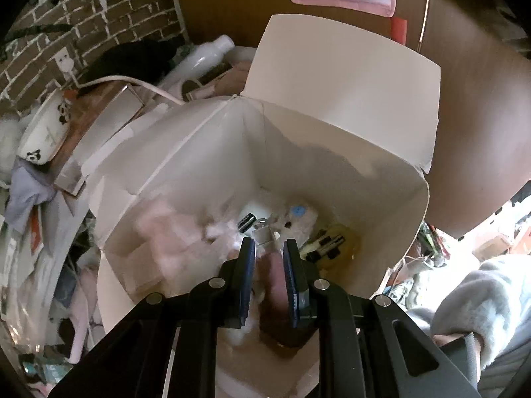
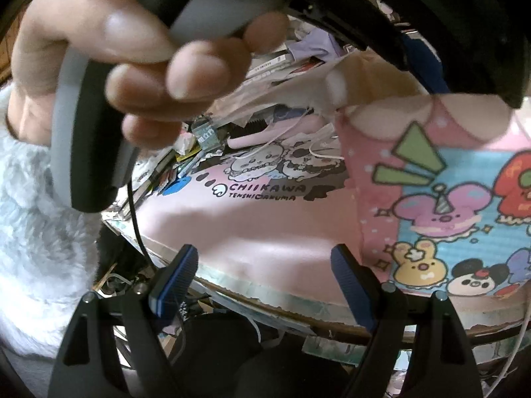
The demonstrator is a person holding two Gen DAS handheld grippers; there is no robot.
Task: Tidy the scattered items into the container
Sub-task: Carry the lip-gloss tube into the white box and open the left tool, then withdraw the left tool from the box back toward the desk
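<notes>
Over the open white box (image 1: 332, 152), the left gripper (image 1: 269, 248) clamps a small clear bottle (image 1: 265, 237); plush and small items lie inside. Right gripper (image 2: 265, 262) hangs open, empty, above the pink table (image 2: 252, 225).

Brown brick wall (image 1: 99, 10) with white mortar on the left, brown wood panel (image 1: 481, 116) behind, and a cluttered pink-matted desk (image 2: 252, 229).

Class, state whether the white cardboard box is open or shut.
Open: the white cardboard box has its flap raised, and a plush toy shows inside.
</notes>
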